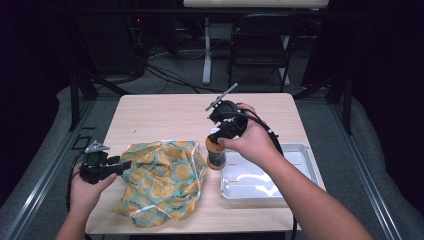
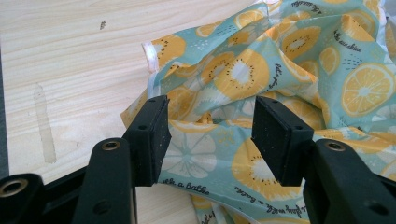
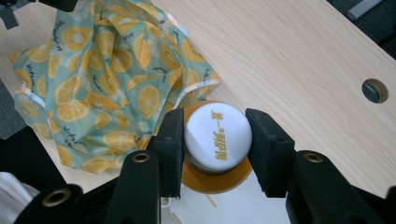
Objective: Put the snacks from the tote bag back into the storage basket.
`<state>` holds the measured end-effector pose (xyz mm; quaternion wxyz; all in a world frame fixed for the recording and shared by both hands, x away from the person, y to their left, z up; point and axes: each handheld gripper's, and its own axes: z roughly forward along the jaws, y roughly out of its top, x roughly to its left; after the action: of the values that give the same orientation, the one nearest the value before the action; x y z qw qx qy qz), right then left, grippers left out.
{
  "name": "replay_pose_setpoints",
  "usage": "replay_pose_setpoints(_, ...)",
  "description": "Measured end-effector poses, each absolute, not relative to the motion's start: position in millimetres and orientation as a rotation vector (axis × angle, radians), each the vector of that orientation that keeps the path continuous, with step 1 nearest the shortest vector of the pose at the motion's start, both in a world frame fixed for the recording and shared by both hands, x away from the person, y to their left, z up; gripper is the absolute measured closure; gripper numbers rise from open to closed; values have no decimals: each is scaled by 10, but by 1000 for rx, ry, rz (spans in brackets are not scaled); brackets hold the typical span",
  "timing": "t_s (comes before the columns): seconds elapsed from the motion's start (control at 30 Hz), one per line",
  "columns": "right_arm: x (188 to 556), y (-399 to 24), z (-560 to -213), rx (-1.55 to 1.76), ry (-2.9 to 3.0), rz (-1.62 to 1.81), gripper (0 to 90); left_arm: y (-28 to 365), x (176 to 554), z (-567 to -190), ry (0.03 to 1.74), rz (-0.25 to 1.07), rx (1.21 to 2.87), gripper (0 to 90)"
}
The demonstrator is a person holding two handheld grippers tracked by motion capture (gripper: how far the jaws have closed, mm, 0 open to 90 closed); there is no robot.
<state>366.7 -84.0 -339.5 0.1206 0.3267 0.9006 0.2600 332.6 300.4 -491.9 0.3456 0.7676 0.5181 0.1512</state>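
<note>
The right tongs [image 3: 212, 140] clamp the white cap of the bottle [image 1: 216, 155], which stands between the fruit-print bag [image 1: 162, 180] and the tray [image 1: 300, 150]. The left tongs [image 2: 210, 133] gape wide over the bag's cloth, gripping nothing. Likely next: open the bag's mouth on the surface [image 1: 165, 112] and carry the bottle in.

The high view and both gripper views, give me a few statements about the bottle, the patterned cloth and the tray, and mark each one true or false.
1. The right gripper has its jaws around the white cap of the small orange-collared bottle. True.
2. The teal cloth printed with orange slices lies inside the white plastic tray. False: it lies on the light wooden table, left of the tray.
3. The left gripper has its jaws apart over the cloth. True.
4. The bottle lies on its side. False: it stands upright.
5. The tray sits at the table's far left corner. False: it sits at the near right.
</note>
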Motion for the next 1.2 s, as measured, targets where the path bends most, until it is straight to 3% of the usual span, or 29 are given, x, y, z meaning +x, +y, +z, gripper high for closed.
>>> replay_pose_setpoints(1.2, 3939, -1313, -3628, 1135, 2546, 712, 587, 3020, 3322, -4929, 1352, 401, 1988, 463)
